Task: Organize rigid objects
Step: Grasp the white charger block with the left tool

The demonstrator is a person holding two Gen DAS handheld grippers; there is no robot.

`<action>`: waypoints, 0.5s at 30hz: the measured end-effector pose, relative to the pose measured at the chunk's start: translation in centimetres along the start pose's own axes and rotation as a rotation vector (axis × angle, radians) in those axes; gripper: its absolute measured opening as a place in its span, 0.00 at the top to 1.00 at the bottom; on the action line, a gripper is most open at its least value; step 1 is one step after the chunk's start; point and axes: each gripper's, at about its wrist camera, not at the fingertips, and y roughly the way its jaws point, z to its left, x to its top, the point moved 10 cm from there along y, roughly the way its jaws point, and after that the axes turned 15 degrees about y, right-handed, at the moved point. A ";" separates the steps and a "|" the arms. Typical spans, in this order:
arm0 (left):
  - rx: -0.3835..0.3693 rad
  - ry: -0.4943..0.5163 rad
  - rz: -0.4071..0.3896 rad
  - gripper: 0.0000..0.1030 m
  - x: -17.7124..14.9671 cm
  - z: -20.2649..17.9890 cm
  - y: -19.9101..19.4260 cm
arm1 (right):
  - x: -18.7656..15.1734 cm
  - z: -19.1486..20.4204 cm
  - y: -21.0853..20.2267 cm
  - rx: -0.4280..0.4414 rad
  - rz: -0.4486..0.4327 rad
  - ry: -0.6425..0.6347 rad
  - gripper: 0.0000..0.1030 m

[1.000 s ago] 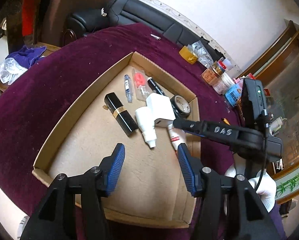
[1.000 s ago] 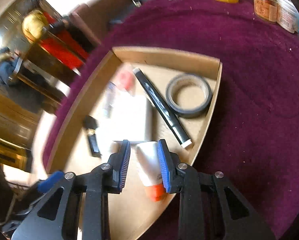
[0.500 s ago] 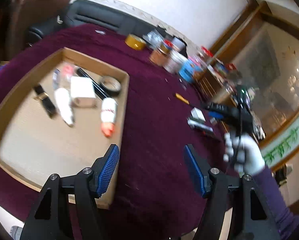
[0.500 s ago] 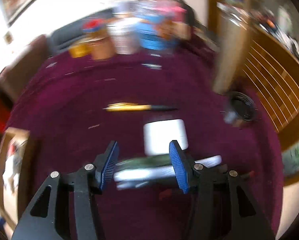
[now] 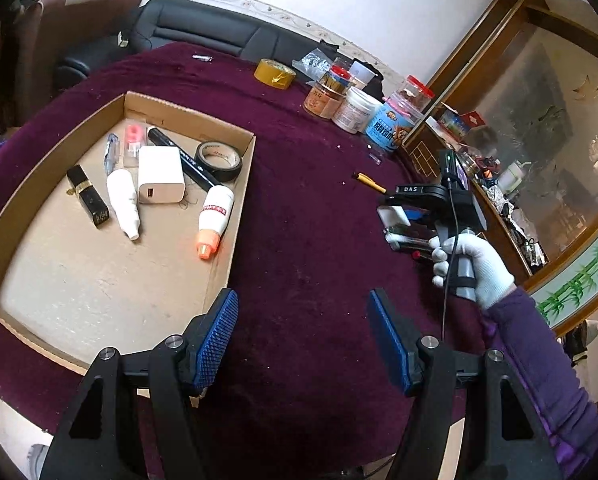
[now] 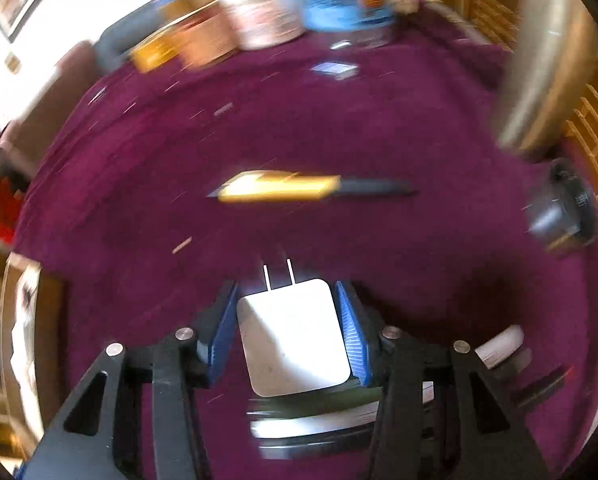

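Right gripper (image 6: 287, 330) has its two blue pads on both sides of a white charger (image 6: 293, 336), one pad touching each side, so it pinches the charger. Two metal prongs of the charger point forward, away from the gripper. Ahead of the fingertips a yellow and black pen (image 6: 299, 188) lies across the purple tablecloth (image 6: 379, 128), apart from the charger. Under and behind the charger there are some long flat things, but they are blurred and I cannot tell what they are. Far ahead stand several jars (image 6: 267, 12), also blurred.

Left gripper (image 5: 303, 338) hangs above the tablecloth with the jaws spread wide and nothing between them. To its front left is a cardboard tray (image 5: 235, 216), whose near right corner is just beside the left fingertip. Inside the tray lie a second white charger (image 5: 161, 180), a black tape roll (image 5: 219, 156), a black marker (image 5: 187, 160), a white bottle with orange cap (image 5: 213, 220), a small white bottle (image 5: 123, 202) and a black lipstick (image 5: 87, 196). To the front right, a white-gloved hand (image 5: 473, 268) holds the right gripper.
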 end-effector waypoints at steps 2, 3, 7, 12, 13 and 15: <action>-0.005 0.000 0.008 0.41 -0.1 -0.2 0.3 | -2.7 2.6 0.0 0.042 0.047 -0.044 0.55; -0.005 0.005 0.011 0.41 -0.2 -0.4 0.4 | -4.3 3.8 0.0 0.071 0.075 -0.055 0.54; -0.008 0.015 0.022 0.41 -0.6 -0.8 0.6 | -9.6 7.2 -0.6 0.168 0.170 -0.090 0.53; -0.007 0.033 0.042 0.41 -1.1 -1.1 0.8 | -10.8 7.7 -4.5 0.360 0.168 -0.052 0.53; -0.013 0.034 0.052 0.41 -1.2 -1.3 1.1 | -10.2 6.9 -5.9 0.361 0.108 -0.058 0.53; -0.027 0.033 0.072 0.41 -1.3 -1.7 1.8 | -9.5 5.1 -7.5 0.340 0.026 -0.055 0.53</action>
